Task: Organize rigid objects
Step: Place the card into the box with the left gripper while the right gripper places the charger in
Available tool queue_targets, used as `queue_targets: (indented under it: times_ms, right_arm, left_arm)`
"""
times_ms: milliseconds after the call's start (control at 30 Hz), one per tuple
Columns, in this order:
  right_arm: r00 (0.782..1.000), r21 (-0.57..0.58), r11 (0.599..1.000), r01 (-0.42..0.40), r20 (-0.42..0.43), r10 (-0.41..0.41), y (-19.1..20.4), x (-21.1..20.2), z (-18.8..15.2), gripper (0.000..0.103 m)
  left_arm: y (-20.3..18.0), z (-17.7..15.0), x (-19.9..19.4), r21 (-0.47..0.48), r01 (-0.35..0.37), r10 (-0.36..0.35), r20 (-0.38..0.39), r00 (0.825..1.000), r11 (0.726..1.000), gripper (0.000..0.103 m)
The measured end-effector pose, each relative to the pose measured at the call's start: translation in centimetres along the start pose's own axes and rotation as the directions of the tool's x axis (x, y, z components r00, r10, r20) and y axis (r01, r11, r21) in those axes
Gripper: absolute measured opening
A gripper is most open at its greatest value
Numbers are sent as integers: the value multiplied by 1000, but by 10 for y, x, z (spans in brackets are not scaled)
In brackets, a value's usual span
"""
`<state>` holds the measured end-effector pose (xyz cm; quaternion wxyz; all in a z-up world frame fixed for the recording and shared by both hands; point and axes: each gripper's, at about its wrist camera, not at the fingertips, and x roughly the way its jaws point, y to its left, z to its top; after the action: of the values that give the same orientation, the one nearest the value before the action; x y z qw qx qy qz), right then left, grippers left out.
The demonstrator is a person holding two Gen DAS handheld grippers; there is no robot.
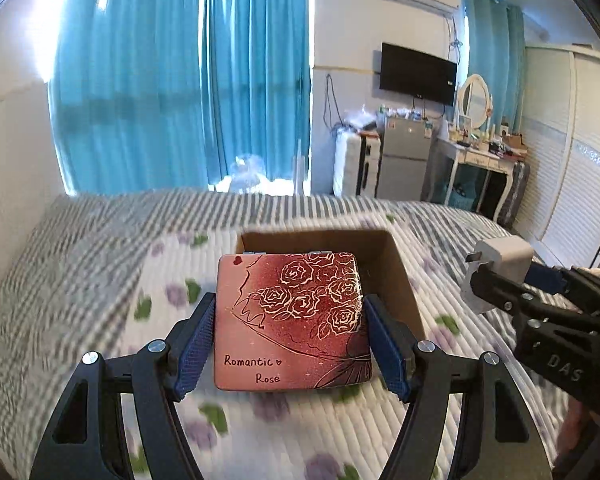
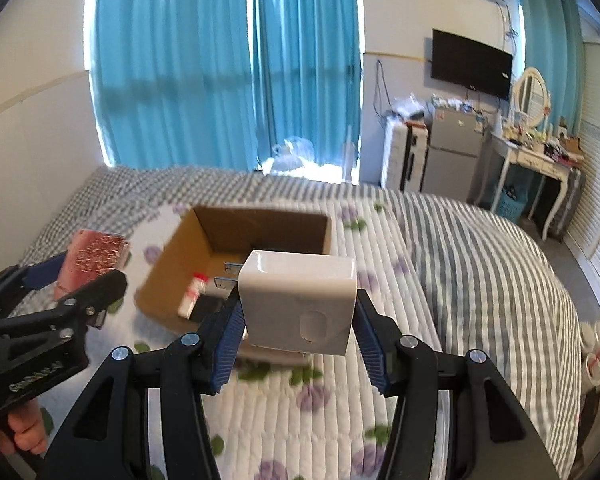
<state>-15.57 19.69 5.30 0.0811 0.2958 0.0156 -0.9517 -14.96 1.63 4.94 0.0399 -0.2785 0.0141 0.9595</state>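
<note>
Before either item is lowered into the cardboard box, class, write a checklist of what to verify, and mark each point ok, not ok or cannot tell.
1. Left tongs grip the tin on both sides: ok.
2. Right tongs grip the charger on both sides: ok.
3. Box open at the top: ok.
4. Free floor space in the box: cannot tell; a white bottle and a dark item already lie in it, and the charger hides the rest.
5. Charger prongs clear of the box wall: cannot tell.
6. The two tongs apart from each other: ok.
</note>
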Motion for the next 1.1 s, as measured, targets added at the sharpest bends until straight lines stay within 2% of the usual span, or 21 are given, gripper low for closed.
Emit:
queue_targets:
  times_ms: [133,267,433,567,733,833,967,1100]
  right_arm:
    - [1000,-23,1000,-18,22,18,4,22,28,52]
    - [999,-30,999,-38,25,39,5,55,46,52]
    - [999,-42,998,-52,-1,52,4,101,50,52]
    - [997,-45,997,-63,-41,61,-1,136,45,52]
    - [995,-59,996,-73,-70,69,-3,163,40,52]
    - [995,-76,995,-71,-70,65,-2,164,38,52]
    - [996,-69,995,-67,-66,63,-3,159,36,52]
    - [996,-69,996,-54,-70,49,0,153,39,52]
  left_arm:
    - [3,17,34,21,-8,8,0,1000,1000,73]
    - [1,23,84,45,0,2,-40,999,999,73]
    - [2,17,142,51,-9,14,-114,993,999,73]
    - [4,11,171,25,8,-4,-165,986,1000,73]
    - [8,6,183,21,19,-15,-165,986,1000,73]
    - [9,5,184,22,16,-12,-177,984,1000,75]
    - [16,8,172,-11,31,-32,-155,987,999,80]
    - [19,12,155,3,5,-4,-134,991,1000,80]
